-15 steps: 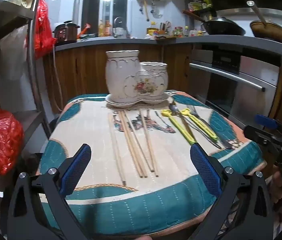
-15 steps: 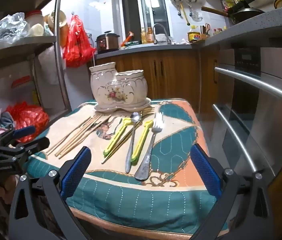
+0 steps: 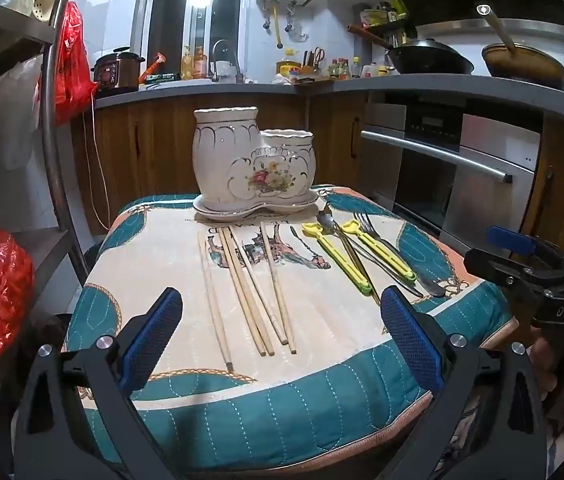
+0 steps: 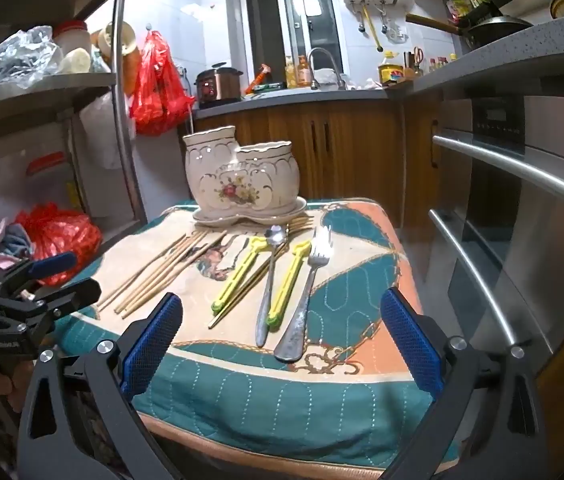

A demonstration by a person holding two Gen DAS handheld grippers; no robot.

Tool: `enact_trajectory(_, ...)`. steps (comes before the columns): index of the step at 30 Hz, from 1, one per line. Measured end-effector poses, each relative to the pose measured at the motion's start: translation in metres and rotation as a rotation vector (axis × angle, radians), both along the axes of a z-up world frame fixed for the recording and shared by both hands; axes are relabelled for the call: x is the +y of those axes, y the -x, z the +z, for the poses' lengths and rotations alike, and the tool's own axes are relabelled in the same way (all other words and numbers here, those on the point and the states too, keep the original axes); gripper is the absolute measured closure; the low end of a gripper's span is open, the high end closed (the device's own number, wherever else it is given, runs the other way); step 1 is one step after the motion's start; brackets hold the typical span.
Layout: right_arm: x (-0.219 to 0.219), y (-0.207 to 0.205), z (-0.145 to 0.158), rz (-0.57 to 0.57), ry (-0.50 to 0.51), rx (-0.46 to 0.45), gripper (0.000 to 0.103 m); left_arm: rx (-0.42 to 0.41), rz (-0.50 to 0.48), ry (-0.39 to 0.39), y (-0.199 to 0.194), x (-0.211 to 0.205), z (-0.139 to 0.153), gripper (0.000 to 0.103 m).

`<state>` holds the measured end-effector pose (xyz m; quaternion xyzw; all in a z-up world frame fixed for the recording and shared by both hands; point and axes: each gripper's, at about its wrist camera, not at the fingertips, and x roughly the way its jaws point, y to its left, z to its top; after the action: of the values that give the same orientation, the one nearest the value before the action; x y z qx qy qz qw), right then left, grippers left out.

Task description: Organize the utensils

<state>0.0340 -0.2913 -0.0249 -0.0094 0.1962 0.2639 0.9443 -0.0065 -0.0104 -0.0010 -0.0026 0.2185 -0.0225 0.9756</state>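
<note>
Nothing has visibly moved since the earlier frame: both hand-held grippers hover at the near edge of the bench, a quilted teal-and-cream surface in a small kitchen with wooden cabinets and a steel oven. Left hand-held gripper and right hand-held gripper gape wide, grasping nothing. Wooden chopsticks lie just ahead of the left one, fork, spoon and yellow-handled utensils ahead of the right, all before the empty ceramic holder.

"DAS" on right gripper body.
</note>
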Motion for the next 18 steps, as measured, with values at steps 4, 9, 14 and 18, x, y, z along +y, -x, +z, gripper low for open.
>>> enact_trajectory(4, 0.0013, -0.0002, 0.0015, 0.004, -0.002, -0.004, 0.005, 0.001, 0.0, -0.002, 0.0003, 0.0007, 0.0004, 0.005)
enact_trajectory(9, 0.0007, 0.0007, 0.0022, 0.003, -0.005, -0.007, 0.005, -0.002, -0.002, -0.001, 0.0001, 0.0013, 0.001, 0.005)
enact_trajectory(14, -0.0005, 0.0013, 0.0036, 0.004, -0.011, -0.013, 0.005, -0.011, -0.005, -0.001, 0.0014, 0.0015, 0.0031, 0.005)
enact_trajectory(18, -0.0008, 0.002, 0.0048, 0.004, -0.011, -0.016, 0.005, -0.016, -0.006, 0.0, 0.004, 0.0022, 0.0042, 0.005)
